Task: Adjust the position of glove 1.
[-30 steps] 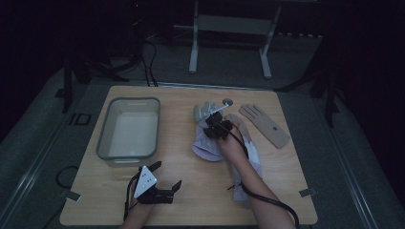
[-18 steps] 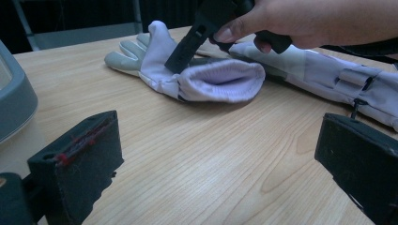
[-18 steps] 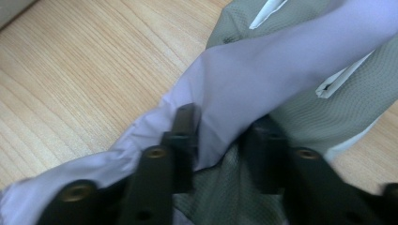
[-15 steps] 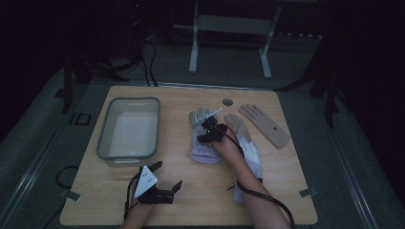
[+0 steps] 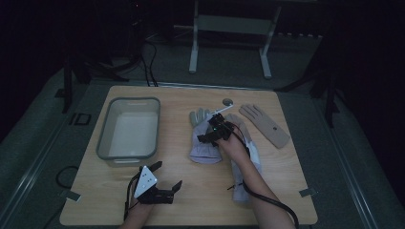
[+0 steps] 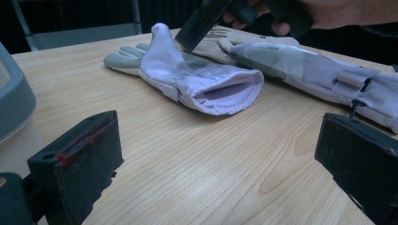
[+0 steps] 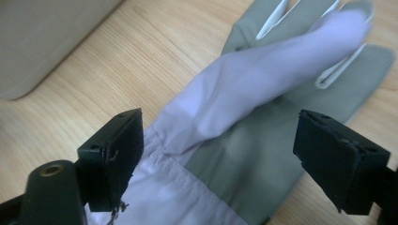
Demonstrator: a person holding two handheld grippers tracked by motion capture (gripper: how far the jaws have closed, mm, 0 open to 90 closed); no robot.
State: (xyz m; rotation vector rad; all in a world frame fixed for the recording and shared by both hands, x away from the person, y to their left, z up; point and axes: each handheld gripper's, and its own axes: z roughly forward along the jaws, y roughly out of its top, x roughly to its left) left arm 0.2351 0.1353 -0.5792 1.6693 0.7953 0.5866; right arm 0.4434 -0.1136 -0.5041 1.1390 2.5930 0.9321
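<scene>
A: While the right gripper (image 5: 210, 132) hangs just above the lilac glove (image 5: 204, 143), its fingers (image 7: 112, 154) have just been opening; now released, nothing clamped.

B: Glove position?

A: Flat on the desk (image 5: 191, 191), right of the grey tub (image 5: 129, 131), below and between those fingers, a raised fold along its middle.

B: Left gripper (image 5: 165, 188)?

A: Fingers (image 6: 77, 164) spread, empty, low over bare desk, well apart from the glove.

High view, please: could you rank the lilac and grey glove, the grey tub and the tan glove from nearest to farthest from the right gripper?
1. Lilac and grey glove: directly under the right gripper, whose jaws have just been opening with nothing pinched between them.
2. Tan glove: to its right, towards the far edge.
3. Grey tub: to its left, across bare table.
</scene>
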